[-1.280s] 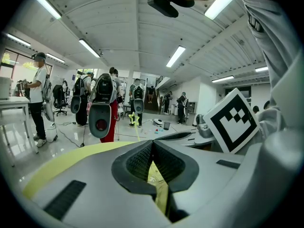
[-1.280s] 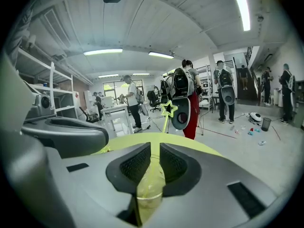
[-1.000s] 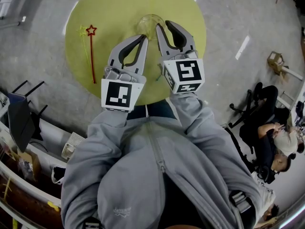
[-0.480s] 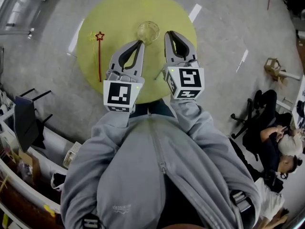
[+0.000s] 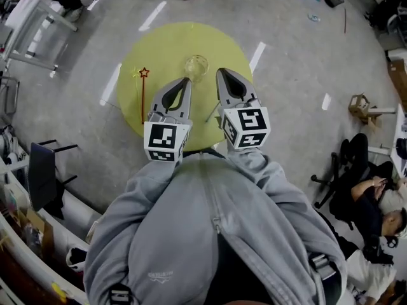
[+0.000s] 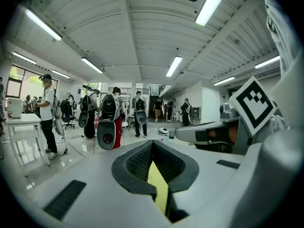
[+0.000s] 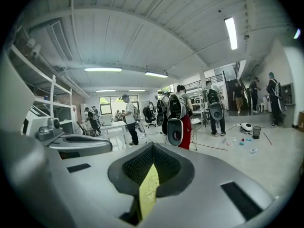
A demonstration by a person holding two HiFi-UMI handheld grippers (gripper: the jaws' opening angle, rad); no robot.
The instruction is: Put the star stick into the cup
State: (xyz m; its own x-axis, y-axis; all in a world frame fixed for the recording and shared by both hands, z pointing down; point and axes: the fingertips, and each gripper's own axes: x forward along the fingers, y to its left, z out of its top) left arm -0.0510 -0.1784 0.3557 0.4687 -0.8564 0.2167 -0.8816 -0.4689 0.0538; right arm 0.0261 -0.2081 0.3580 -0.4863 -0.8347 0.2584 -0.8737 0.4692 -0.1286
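Observation:
A red star stick [image 5: 143, 95] lies flat at the left of the round yellow table [image 5: 165, 49], its star end pointing away from me. The clear cup [image 5: 196, 67] stands upright near the table's middle. My left gripper [image 5: 185, 81] hovers over the table to the right of the stick, shut and holding nothing. My right gripper [image 5: 223, 73] is just right of the cup, also shut and holding nothing. In the left gripper view the left gripper [image 6: 152, 144] points level across the room, and so does the right gripper [image 7: 153, 146] in the right gripper view; neither view shows the stick or cup.
A thin pale yellow star stick [image 5: 136, 76] lies just left of the red one. A short green stick [image 5: 212, 112] lies on the table between the grippers. Grey floor surrounds the table; people with equipment stand across the room, and a seated person [image 5: 372, 199] is at the right.
The table, cup and sticks now look smaller and farther off in the head view. Both grippers stay shut and side by side, a little back from the cup.

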